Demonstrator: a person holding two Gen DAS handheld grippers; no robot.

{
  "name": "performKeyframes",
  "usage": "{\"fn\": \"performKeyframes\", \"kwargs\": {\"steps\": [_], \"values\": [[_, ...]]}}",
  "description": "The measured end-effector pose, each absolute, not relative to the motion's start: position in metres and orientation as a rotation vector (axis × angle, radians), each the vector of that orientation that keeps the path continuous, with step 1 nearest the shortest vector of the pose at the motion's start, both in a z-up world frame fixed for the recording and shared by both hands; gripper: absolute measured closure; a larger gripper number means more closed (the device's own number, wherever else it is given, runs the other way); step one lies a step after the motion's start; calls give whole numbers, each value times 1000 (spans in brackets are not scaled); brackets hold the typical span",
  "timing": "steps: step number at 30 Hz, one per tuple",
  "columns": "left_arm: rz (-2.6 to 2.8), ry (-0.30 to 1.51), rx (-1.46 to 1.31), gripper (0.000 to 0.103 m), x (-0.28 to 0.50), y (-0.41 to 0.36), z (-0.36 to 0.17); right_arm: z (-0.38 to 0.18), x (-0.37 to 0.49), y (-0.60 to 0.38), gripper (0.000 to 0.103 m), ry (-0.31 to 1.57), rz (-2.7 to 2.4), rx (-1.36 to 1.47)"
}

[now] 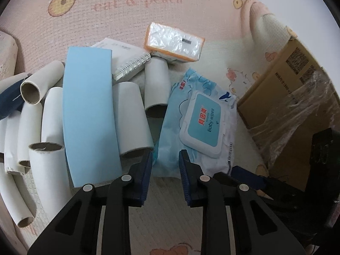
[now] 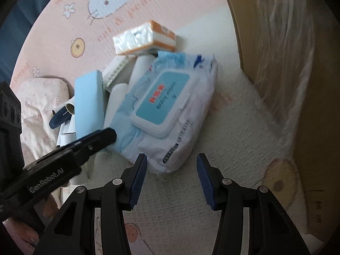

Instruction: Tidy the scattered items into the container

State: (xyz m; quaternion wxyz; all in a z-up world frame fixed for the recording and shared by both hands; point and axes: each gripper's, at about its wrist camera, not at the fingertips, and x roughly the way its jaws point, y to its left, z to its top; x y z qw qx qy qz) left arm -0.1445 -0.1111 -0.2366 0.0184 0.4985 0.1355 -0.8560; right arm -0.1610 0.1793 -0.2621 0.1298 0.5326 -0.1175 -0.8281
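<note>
We start at the left, where a heap of white cardboard tubes (image 1: 51,110) lies loose on the pink cartoon-printed play mat (image 1: 127,17); they look light, hollow and easy to crush, so we would pinch one gently across its middle. Next comes a long pale-blue flat box (image 1: 89,114), stiff and smooth, resting on the tubes. Behind it sit a white spiral-bound notebook (image 1: 127,61) and an orange-edged tissue pack in crinkly clear film (image 1: 173,42), soft and slippery.

Further right lies the soft blue-and-white plastic pack of baby wipes with a rigid flip lid (image 1: 197,125). We judge it heavier, squashy and slick. The crimped near end or a narrow side looks the best hold, not the lid.

Our left claw (image 1: 165,165) stands partly parted with nothing between its ribbed blue pads, just short of that pack's near end. Our right claw (image 2: 171,170) is also released, empty, its left pad just beside the pack's corner.

At the far right stands the brown cardboard box wrapped in clear film (image 1: 297,85), still apart from every item.
</note>
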Motion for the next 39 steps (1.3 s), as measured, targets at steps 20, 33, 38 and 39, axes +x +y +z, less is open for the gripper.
{"fn": "performKeyframes", "kwargs": {"steps": [20,33,38,39], "values": [[-2693,297,1542,87,-115,-81,-236,-260,-148,185,67,-472,-2360,1595],[-2579,475,1535,76,-51,-113,-227,-242,-101,163,69,-343,-2301,1631],[-2581,556,1513,59,-45,-104,-226,-221,-108,191,62,-420,-2412,1596],[-2581,534,1499,59,-47,-98,-227,-221,-111,199,60,-475,-2408,1598]]}}
